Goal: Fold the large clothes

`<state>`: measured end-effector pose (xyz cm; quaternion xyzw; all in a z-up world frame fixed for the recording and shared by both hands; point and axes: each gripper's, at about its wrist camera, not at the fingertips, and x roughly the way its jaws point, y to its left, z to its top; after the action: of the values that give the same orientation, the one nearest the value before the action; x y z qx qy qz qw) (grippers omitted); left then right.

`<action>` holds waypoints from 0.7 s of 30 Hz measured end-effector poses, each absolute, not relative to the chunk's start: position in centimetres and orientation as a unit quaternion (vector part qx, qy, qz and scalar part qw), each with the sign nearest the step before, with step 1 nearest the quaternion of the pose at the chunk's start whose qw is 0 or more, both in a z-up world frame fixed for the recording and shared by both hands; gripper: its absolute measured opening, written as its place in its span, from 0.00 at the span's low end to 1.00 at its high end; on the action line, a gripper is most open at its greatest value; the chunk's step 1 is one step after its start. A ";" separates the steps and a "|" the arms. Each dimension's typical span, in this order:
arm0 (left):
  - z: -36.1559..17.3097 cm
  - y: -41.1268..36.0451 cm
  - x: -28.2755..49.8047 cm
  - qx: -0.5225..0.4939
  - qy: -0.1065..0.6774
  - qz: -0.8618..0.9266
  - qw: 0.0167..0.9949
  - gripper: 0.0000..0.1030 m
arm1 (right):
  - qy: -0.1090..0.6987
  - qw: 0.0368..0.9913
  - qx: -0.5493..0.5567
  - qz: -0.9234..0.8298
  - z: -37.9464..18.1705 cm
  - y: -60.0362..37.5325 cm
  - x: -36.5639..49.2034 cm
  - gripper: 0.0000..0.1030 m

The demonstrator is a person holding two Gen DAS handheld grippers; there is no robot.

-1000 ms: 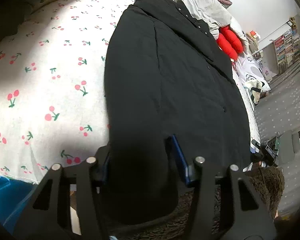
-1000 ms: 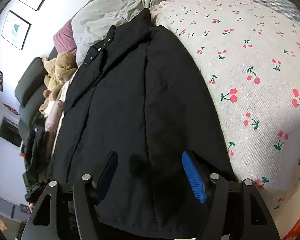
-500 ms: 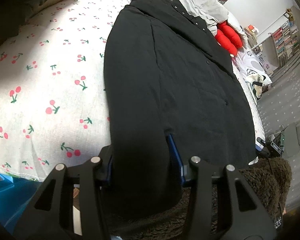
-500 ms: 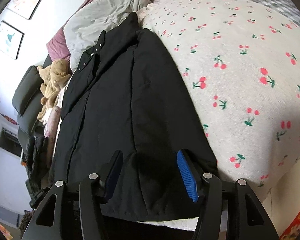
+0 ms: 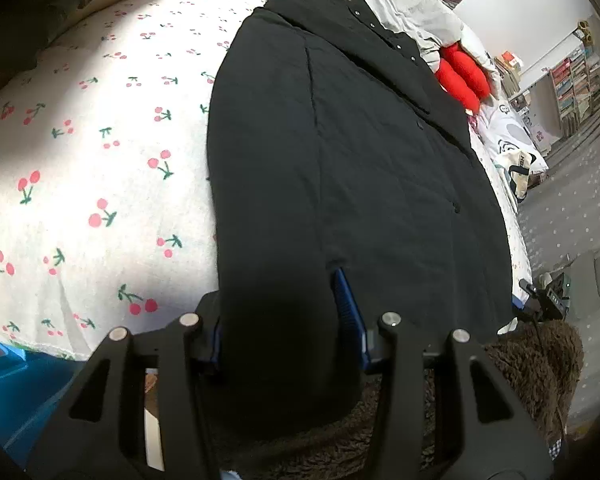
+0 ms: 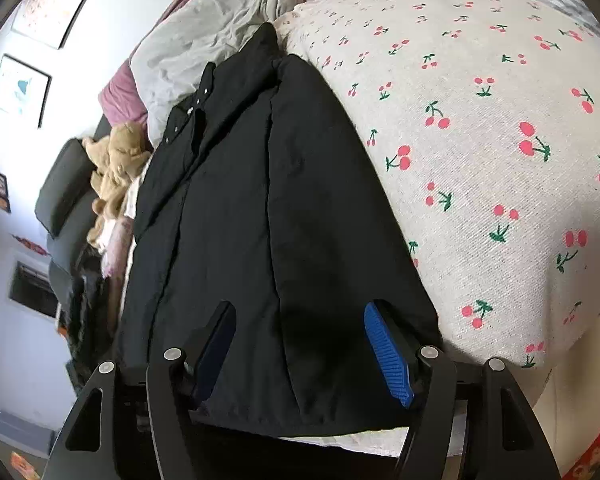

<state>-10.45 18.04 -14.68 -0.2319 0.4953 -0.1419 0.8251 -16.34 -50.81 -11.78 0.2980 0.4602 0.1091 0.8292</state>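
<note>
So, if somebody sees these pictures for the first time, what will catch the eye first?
First the long black coat, spread flat along the bed with its hem hanging over the near edge. Next the white sheet with red cherries beside it, and the red cushions past the collar. Each hand-held gripper, left and right, straddles the hem.

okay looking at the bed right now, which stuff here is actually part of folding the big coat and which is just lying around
Part of the job:
- black coat, spread lengthwise on the cherry-print bedspread
- left gripper, closed on the coat's hem
- right gripper, jaws just opened wider, straddling the hem

Lying about:
- red plush
- grey duvet
- tan stuffed toy
- blue bin
</note>
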 end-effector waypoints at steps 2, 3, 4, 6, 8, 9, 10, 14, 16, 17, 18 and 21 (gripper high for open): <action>-14.6 18.2 -10.8 -0.233 0.497 -0.141 0.824 0.46 | 0.458 0.839 0.276 0.095 -11.1 -50.8 -16.8 0.66; -14.6 18.4 -10.9 -0.234 0.498 -0.143 0.823 0.47 | 0.455 0.847 0.260 0.086 -10.6 -50.8 -17.1 0.67; -14.7 18.5 -10.9 -0.236 0.498 -0.144 0.822 0.46 | 0.453 0.852 0.248 0.080 -10.3 -50.9 -17.2 0.70; -14.8 18.8 -10.9 -0.245 0.499 -0.146 0.818 0.46 | 0.452 0.858 0.233 0.070 -10.0 -51.3 -17.3 0.76; -14.8 18.7 -10.8 -0.246 0.501 -0.146 0.817 0.46 | 0.454 0.857 0.238 0.060 -10.0 -51.8 -17.2 0.78; -14.8 18.7 -10.7 -0.244 0.502 -0.146 0.817 0.47 | 0.453 0.856 0.241 0.062 -10.1 -51.9 -17.1 0.79; -14.7 18.5 -10.7 -0.240 0.502 -0.146 0.818 0.47 | 0.452 0.858 0.238 0.061 -10.1 -51.8 -17.1 0.79; -14.7 18.6 -10.7 -0.244 0.503 -0.146 0.816 0.47 | 0.446 0.872 0.199 0.044 -9.6 -51.3 -17.5 0.79; -14.8 18.7 -10.5 -0.246 0.505 -0.148 0.814 0.47 | 0.442 0.875 0.192 0.040 -9.4 -51.3 -17.5 0.79; -14.7 18.7 -10.5 -0.246 0.507 -0.148 0.813 0.47 | 0.444 0.874 0.196 0.038 -9.5 -51.4 -17.4 0.79; -14.7 18.7 -10.4 -0.246 0.508 -0.148 0.812 0.47 | 0.445 0.873 0.198 0.035 -9.5 -51.4 -17.4 0.79; -14.5 18.6 -10.3 -0.239 0.513 -0.145 0.811 0.47 | 0.437 0.877 0.196 0.032 -8.9 -51.2 -17.8 0.80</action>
<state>-10.35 18.62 -14.47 -0.2390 0.5133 -0.1447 0.8115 -17.83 -51.21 -8.92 0.1957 0.4371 0.0316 0.8773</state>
